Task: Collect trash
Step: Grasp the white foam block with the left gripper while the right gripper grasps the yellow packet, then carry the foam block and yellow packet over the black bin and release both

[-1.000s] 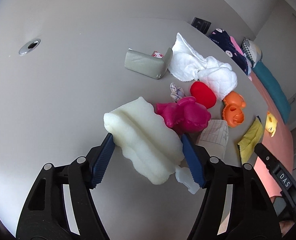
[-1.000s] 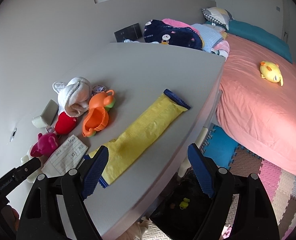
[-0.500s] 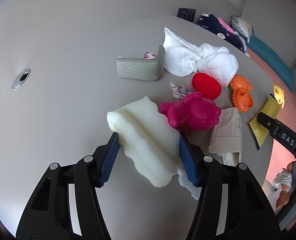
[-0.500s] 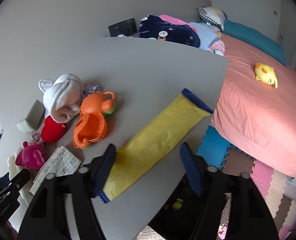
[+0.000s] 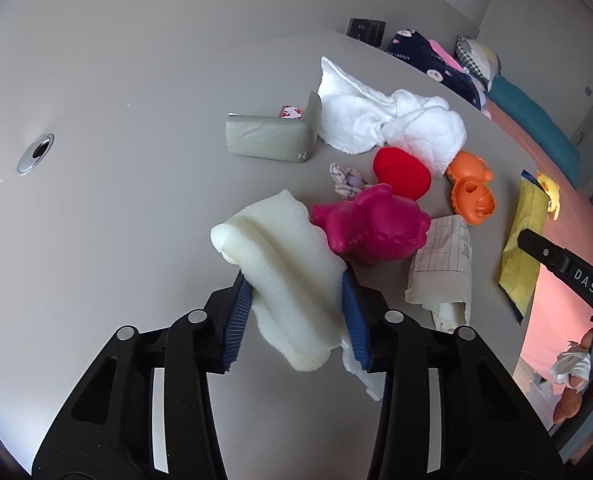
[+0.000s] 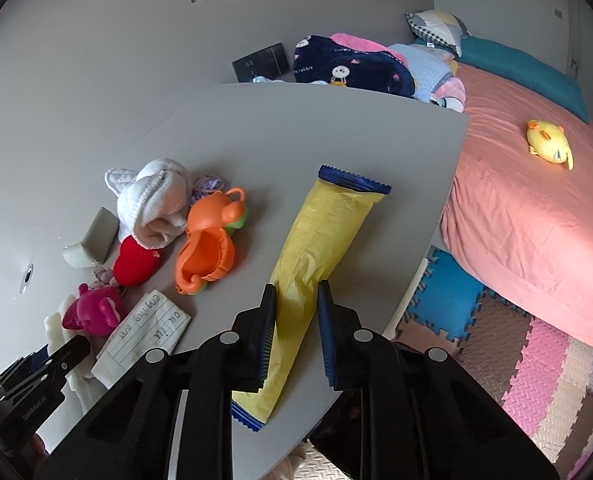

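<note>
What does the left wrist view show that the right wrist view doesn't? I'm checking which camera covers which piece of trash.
Only the left wrist view: the left gripper, whose jaws have just been closing, squeezing the white foam. Only the right wrist view: the right gripper shut on the yellow wrapper, plus the floor mats. Both show the table, pink toy, orange toy, note and wrapper.

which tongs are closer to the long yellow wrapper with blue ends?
Right. The right tongs have just closed on the long yellow wrapper near its near end; the left tongs have been closing on the white foam block, across the table.
</note>
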The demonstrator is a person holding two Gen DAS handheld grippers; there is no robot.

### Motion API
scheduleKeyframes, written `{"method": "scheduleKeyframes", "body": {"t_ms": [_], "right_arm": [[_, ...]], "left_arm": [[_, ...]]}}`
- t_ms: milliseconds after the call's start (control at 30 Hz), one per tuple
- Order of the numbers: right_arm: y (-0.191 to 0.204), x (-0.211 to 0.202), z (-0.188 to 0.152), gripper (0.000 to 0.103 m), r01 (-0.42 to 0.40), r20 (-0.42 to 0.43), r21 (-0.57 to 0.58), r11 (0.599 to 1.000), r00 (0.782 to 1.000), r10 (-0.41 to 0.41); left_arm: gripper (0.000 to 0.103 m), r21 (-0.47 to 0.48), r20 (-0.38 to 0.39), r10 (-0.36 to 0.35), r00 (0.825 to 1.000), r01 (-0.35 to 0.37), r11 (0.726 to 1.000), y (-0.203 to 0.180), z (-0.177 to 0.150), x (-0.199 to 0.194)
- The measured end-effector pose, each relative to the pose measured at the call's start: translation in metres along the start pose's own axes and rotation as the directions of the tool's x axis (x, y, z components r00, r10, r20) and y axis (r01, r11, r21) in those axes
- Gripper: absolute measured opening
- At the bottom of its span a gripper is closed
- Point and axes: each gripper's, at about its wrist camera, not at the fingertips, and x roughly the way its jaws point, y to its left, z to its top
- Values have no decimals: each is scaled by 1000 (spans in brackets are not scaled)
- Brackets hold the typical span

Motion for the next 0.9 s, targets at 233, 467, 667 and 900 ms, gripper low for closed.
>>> {"method": "scheduleKeyframes", "body": {"t_ms": [233,467,667,900], "right_arm": [[-1,-20,-5,18,-34,23,10,999,999,34],[0,-40,-14,18,-45,49,10,999,998,45],[-6,-57,-24,18,-49,64,18,999,997,48],[-20,-78,-42,18,-35,87,34,999,996,32]], "left_arm": [[31,25,47,28,999,-29,999,-2,-4,-14],[30,37,84,28,996,-31,999,-1,-10,-35],[30,65,105,0,994,-7,998,-12,-17,-51],[30,116,112,-44,993,31,993,-34,-32,-66]]}}
